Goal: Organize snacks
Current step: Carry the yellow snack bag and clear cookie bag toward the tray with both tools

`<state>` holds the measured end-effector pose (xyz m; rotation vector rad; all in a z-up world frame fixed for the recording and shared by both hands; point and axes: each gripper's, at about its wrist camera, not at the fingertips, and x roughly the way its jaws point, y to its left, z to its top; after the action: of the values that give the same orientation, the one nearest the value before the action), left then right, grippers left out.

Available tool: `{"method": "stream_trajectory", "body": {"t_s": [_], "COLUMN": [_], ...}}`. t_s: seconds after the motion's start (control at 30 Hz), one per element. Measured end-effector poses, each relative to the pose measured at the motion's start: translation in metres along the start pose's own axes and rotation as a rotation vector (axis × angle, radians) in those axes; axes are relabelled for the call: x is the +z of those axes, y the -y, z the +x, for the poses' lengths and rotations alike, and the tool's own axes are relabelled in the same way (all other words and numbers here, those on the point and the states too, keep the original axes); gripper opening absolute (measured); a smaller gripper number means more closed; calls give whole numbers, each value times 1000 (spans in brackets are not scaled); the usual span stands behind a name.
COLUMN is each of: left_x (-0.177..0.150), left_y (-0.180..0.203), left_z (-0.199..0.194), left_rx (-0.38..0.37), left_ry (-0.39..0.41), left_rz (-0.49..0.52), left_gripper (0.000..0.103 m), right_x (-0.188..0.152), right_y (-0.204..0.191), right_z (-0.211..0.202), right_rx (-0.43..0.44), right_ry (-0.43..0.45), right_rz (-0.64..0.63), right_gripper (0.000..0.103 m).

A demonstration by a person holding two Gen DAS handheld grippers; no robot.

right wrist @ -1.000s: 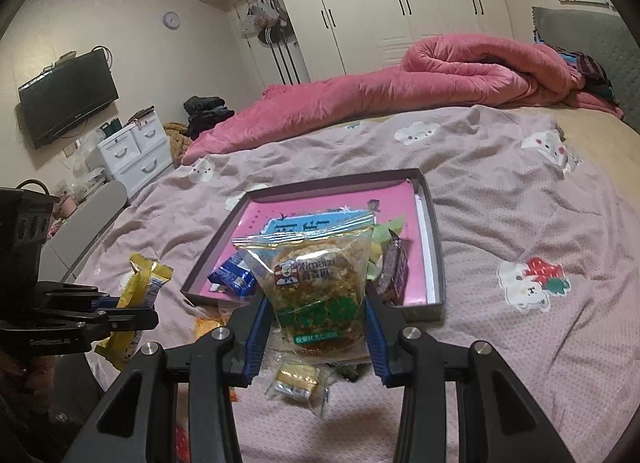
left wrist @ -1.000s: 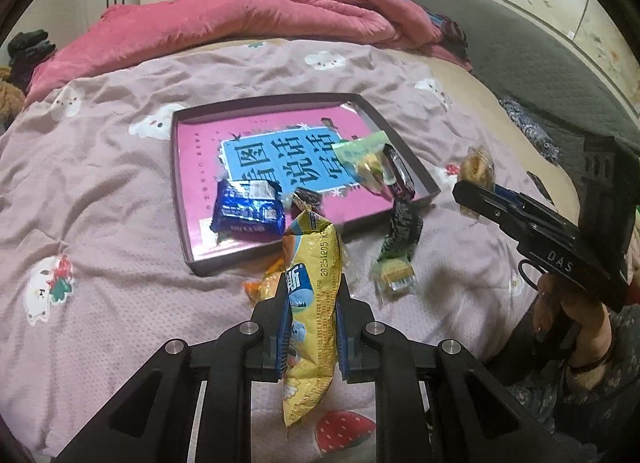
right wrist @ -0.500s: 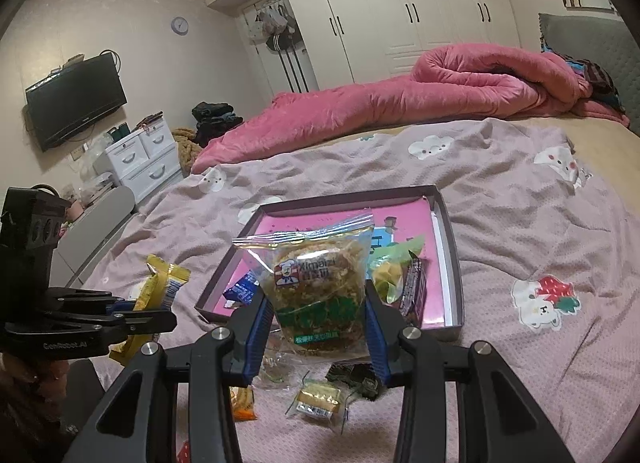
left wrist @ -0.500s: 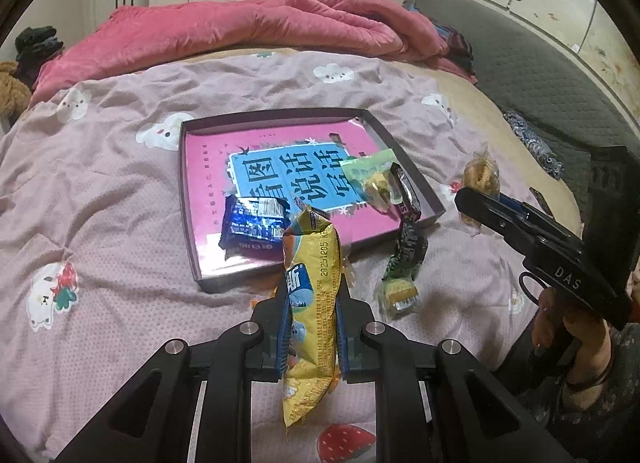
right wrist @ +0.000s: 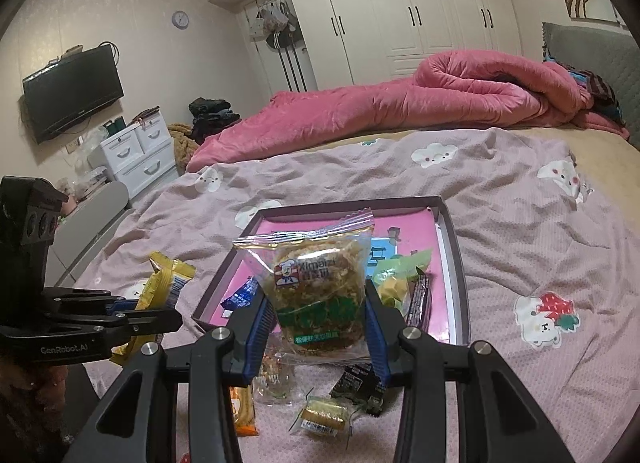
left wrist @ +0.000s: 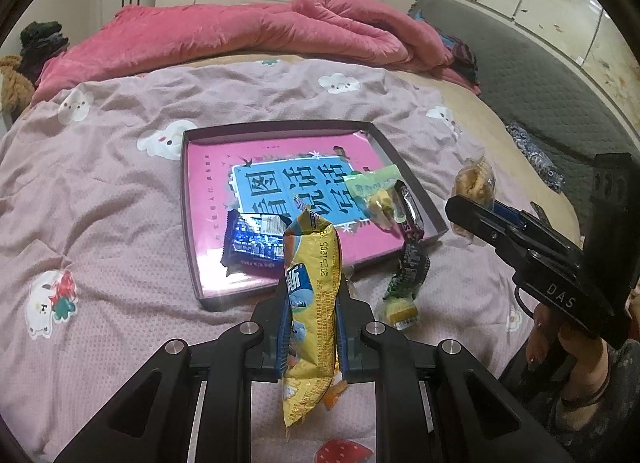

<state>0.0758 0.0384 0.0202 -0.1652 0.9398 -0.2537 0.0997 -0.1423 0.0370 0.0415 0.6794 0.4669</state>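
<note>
My left gripper [left wrist: 311, 309] is shut on a yellow snack packet [left wrist: 312, 291], held upright above the bed in front of the pink-lined tray [left wrist: 192, 183]. My right gripper [right wrist: 318, 327] is shut on a clear bag with a round brown cake [right wrist: 318, 287], held just before the tray's near edge [right wrist: 456, 263]. In the tray lie a blue packet [left wrist: 252, 241], a green-wrapped sweet [left wrist: 372, 187] and a dark bar [left wrist: 408, 209]. The right gripper also shows in the left wrist view [left wrist: 464, 207], and the left one in the right wrist view [right wrist: 168, 317].
Loose snacks lie on the pink sheet before the tray: a small gold-wrapped cake [right wrist: 322, 415], a dark green packet [left wrist: 408, 271], an orange packet [right wrist: 242, 409]. A rolled pink duvet [left wrist: 240, 31] lies at the far side. A grey headboard [left wrist: 540, 75] stands to the right.
Both grippers have lifted and drawn back a little with their packets, so the tray sits farther off. Both grips are unchanged.
</note>
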Motion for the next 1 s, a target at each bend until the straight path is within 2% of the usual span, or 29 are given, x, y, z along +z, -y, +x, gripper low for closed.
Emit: {"method": "stream_trajectory", "body": {"t_s": [0.6, 1.0], "left_x": [19, 31], "left_y": [-15, -18], "left_z": [2, 13], "left_rx": [26, 61], "left_ry": [28, 44], "left_rz": [-54, -70], "left_gripper": [19, 19], "right_x": [27, 40], "right_y": [-6, 4], "right_z": [18, 27], "right_rx": [35, 25], "right_ry": [25, 46], "right_rz": [33, 50], "right_gripper": [43, 43]}}
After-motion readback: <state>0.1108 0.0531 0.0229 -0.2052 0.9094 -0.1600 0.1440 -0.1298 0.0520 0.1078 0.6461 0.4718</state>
